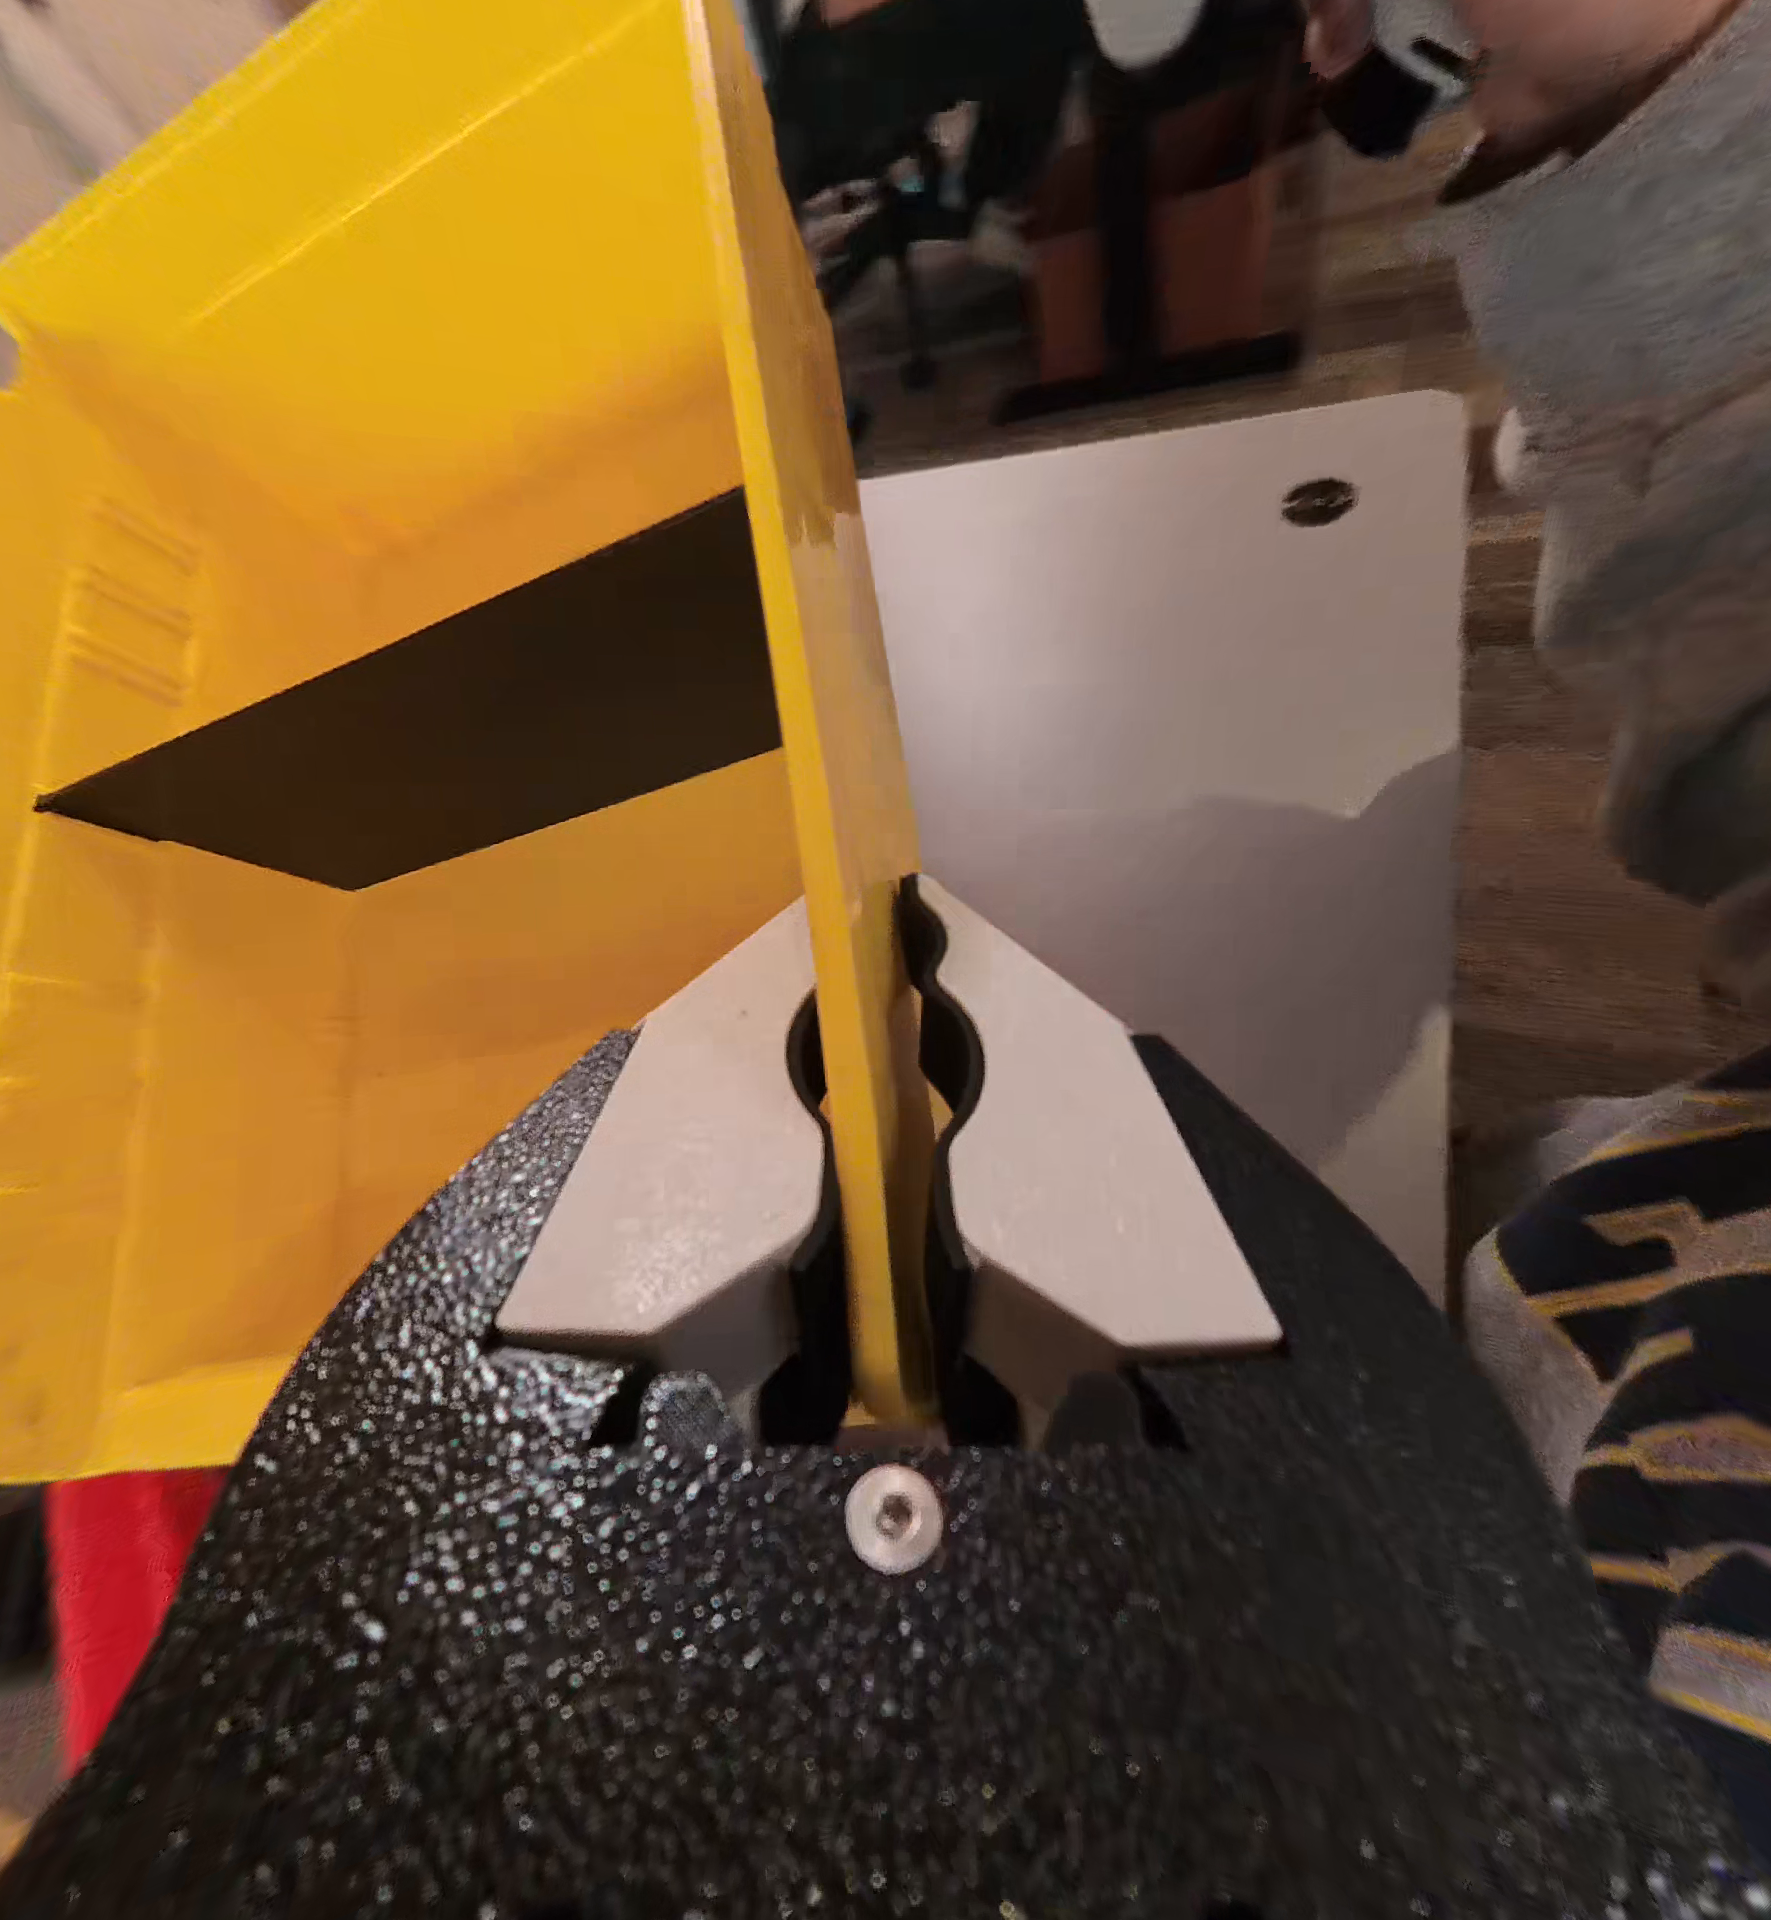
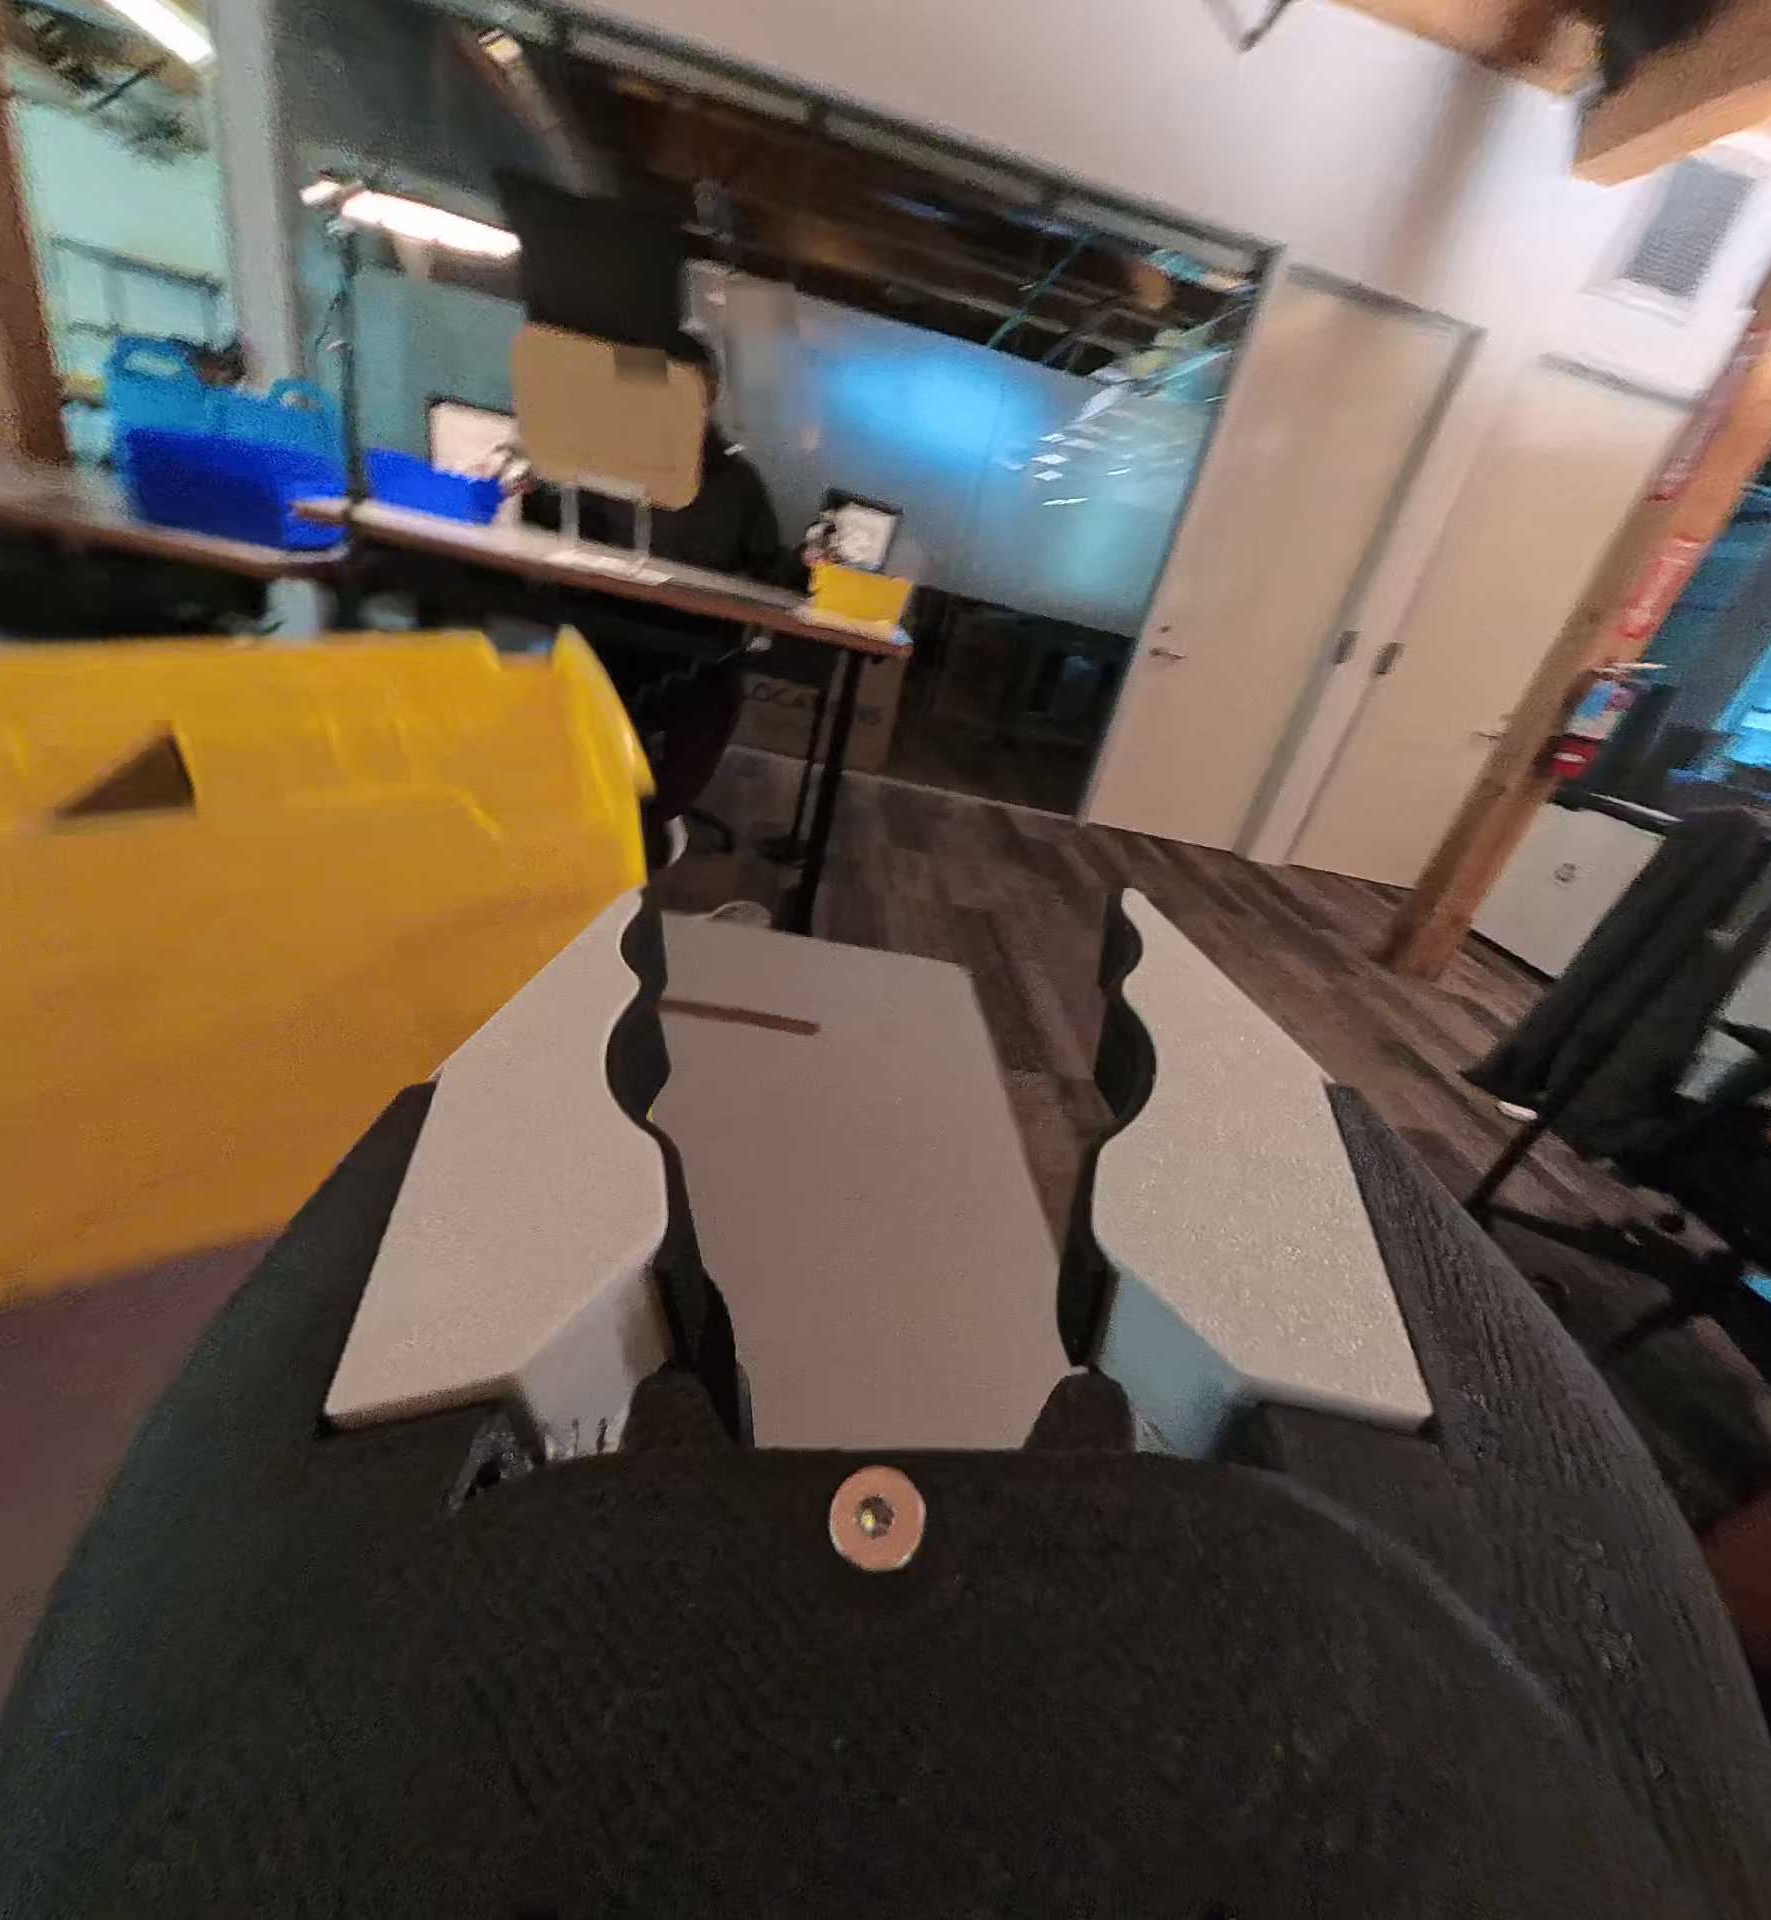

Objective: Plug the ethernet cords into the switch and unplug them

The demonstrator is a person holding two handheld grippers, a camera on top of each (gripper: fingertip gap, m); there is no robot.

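No ethernet cord or switch shows in either view. My left gripper (image 1: 876, 935) is shut on the thin side wall of a big yellow plastic bin (image 1: 361, 582) and holds it up, tilted, above a white table (image 1: 1151, 665). The bin has a dark slot in one wall. My right gripper (image 2: 881, 956) is open and empty, held above the same white table (image 2: 839, 1143). The yellow bin (image 2: 237, 935) sits to its left in the right wrist view, apart from the fingers.
A person in a grey top (image 1: 1670, 416) is close on the right of the left wrist view. A striped sleeve (image 1: 1691, 1351) is at the lower right. Farther off stand desks with blue bins (image 2: 226, 468), a seated person (image 2: 715, 499), white doors (image 2: 1380, 582) and a wooden post (image 2: 1608, 582).
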